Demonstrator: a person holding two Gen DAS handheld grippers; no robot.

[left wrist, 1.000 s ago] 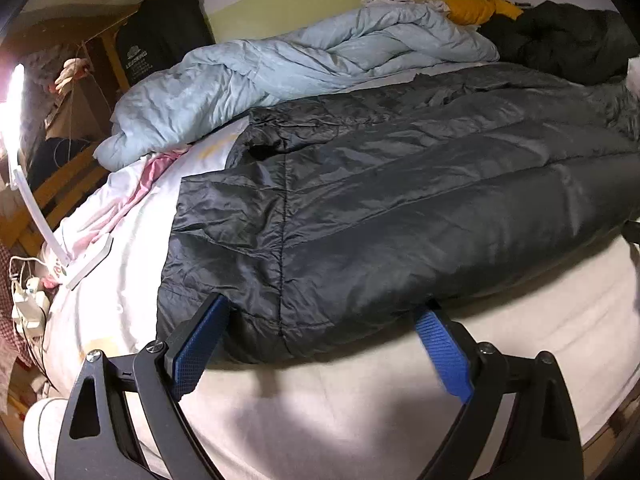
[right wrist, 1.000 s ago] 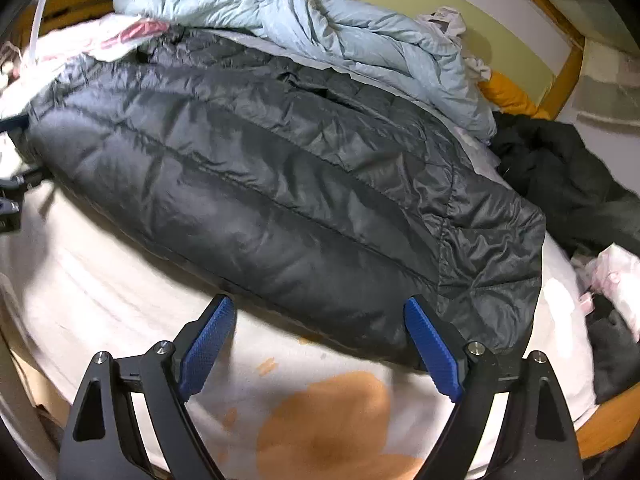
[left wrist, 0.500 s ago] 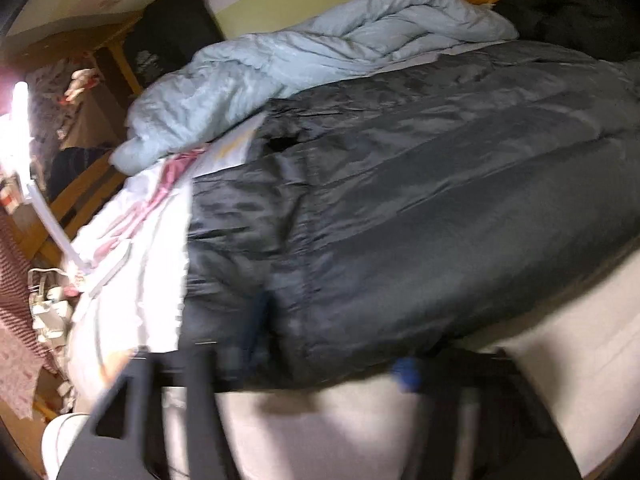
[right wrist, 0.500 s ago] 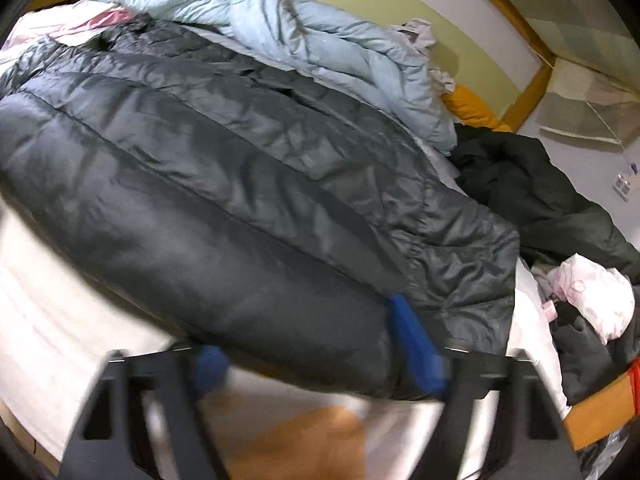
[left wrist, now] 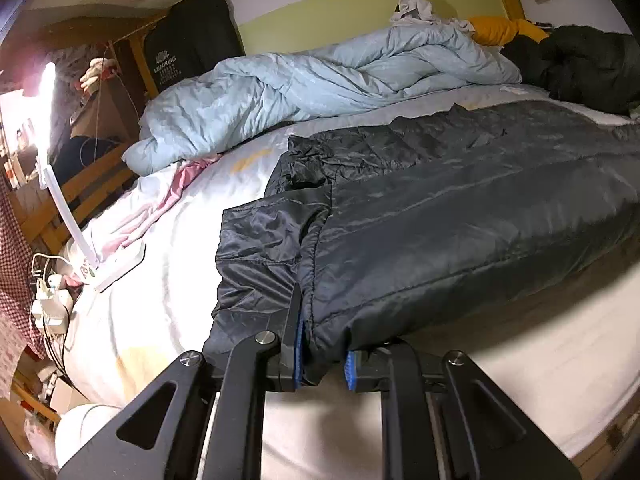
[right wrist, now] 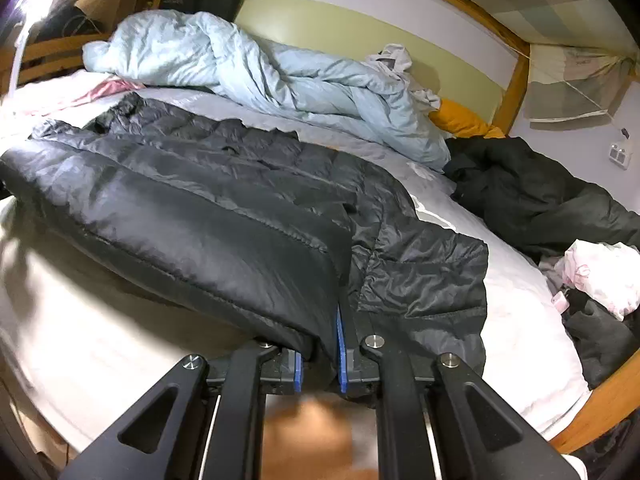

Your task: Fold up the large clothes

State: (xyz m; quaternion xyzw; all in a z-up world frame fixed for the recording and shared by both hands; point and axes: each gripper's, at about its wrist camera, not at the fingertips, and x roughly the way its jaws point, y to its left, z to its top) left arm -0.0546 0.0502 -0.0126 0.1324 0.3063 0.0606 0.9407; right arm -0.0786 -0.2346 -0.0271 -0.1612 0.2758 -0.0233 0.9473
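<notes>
I find both my left claw [left wrist: 322, 354] and right claw [right wrist: 319, 354] clenched on the near edge of one glossy quilted dark jacket [left wrist: 460, 216] lying across the white-sheeted bed [left wrist: 500, 360].

Glossy quilted dark jacket [left wrist: 460, 220] on a matt white cloth sheet [left wrist: 168, 280]; crumpled pale-blue duvet [left wrist: 320, 80], upper frame, beside varnished wood bedframe [right wrist: 516, 68].
</notes>
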